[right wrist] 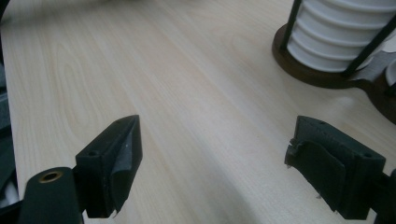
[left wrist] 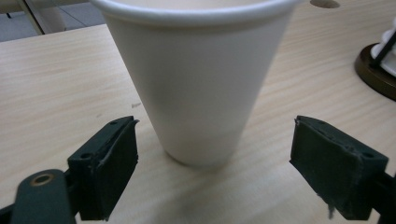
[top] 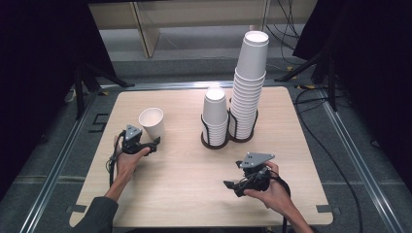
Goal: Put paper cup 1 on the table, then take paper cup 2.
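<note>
**Lone cup between spread left jaws, two racked stacks beyond**

Black jaws of the left gripper (left wrist: 215, 172) stand spread to either side of one white paper cup (left wrist: 198, 79), their pads clear of its wall; the cup stands upright on the wooden table (left wrist: 51, 79), unheld. From the high view that left gripper (top: 154, 141) sits just beside the cup (top: 152, 123), which lies well to the left of the cup rack (top: 228, 138). Right gripper (right wrist: 212, 172) is likewise released, jaws wide over bare tabletop, nothing between them; it hovers (top: 232, 184) near the rack's front side. Two stacks of white cups fill the rack's two rings: a short stack (top: 215, 115) on the left and a tall stack (top: 248, 82) touching distance to its right.
</note>
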Motion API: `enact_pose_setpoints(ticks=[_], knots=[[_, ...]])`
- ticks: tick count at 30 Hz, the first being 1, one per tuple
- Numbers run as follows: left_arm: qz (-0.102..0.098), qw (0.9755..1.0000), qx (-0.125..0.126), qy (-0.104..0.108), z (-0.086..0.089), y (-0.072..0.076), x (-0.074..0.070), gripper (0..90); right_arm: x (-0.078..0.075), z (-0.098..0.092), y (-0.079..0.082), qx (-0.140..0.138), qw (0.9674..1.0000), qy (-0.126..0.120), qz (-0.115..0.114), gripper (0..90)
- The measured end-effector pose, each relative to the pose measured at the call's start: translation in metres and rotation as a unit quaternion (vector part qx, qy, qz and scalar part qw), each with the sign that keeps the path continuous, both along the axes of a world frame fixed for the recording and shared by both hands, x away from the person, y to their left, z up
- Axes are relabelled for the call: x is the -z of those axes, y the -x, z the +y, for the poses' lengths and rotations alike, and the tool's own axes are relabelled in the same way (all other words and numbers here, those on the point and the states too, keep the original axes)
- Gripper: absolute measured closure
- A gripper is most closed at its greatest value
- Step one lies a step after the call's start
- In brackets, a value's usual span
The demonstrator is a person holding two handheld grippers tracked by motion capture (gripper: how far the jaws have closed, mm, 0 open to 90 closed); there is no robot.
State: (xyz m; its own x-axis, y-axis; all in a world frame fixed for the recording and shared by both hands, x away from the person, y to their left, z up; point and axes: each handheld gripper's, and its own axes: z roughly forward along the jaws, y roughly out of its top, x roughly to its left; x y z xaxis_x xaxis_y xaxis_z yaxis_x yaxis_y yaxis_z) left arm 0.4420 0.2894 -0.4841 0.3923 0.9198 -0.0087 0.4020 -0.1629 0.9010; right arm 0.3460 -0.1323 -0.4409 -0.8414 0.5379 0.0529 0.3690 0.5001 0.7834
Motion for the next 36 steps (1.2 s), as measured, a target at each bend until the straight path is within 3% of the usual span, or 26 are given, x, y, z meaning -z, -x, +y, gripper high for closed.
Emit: enact_pose_setpoints(ticks=[2,10,15,18,19,24,25,26,28,31,32,33,34,36], knots=[[0.003,1.0000,0.002,-0.004,-0.001,0.010,-0.003,14.3,-0.001,-0.003,0.000,0.010,0.9999,-0.008,0.004,17.6],[-0.034,0.9993,0.014,0.003,-0.003,0.060,-0.022,14.4,-0.008,-0.019,-0.007,0.059,0.9977,-0.033,-0.009,17.3],[-0.042,0.9984,0.027,0.027,-0.005,0.089,-0.034,14.4,-0.015,-0.032,-0.013,0.096,0.9936,-0.058,-0.018,16.8],[-0.040,0.9981,0.037,0.027,-0.009,0.101,-0.034,14.4,-0.020,-0.040,-0.016,0.116,0.9901,-0.077,-0.019,16.6],[-0.037,0.9982,0.039,0.027,-0.012,0.106,-0.034,14.4,-0.022,-0.043,-0.018,0.117,0.9905,-0.067,-0.025,16.6],[-0.033,0.9965,0.068,0.038,-0.023,0.120,-0.031,14.4,-0.031,-0.054,-0.028,0.148,0.9856,-0.075,-0.032,15.8],[-0.026,0.9970,0.066,0.032,-0.024,0.124,-0.031,14.4,-0.032,-0.054,-0.029,0.154,0.9840,-0.085,-0.029,15.8],[-0.029,0.9960,0.075,0.037,-0.026,0.126,-0.030,14.4,-0.034,-0.058,-0.032,0.158,0.9834,-0.079,-0.041,15.7],[-0.030,0.9951,0.085,0.041,-0.028,0.130,-0.028,14.4,-0.037,-0.062,-0.036,0.163,0.9824,-0.080,-0.045,15.6],[-0.022,0.9948,0.091,0.040,-0.031,0.137,-0.025,14.4,-0.039,-0.067,-0.040,0.175,0.9788,-0.098,-0.044,15.5],[-0.025,0.9944,0.094,0.041,-0.032,0.138,-0.024,14.4,-0.041,-0.069,-0.043,0.176,0.9788,-0.093,-0.050,15.5],[-0.024,0.9946,0.093,0.039,-0.033,0.139,-0.024,14.4,-0.041,-0.069,-0.043,0.179,0.9781,-0.099,-0.036,15.6],[-0.030,0.9939,0.100,0.035,-0.033,0.139,-0.023,14.4,-0.043,-0.069,-0.045,0.182,0.9771,-0.099,-0.047,15.6],[-0.026,0.9943,0.098,0.033,-0.033,0.141,-0.023,14.4,-0.049,-0.071,-0.048,0.179,0.9775,-0.102,-0.044,15.5]])
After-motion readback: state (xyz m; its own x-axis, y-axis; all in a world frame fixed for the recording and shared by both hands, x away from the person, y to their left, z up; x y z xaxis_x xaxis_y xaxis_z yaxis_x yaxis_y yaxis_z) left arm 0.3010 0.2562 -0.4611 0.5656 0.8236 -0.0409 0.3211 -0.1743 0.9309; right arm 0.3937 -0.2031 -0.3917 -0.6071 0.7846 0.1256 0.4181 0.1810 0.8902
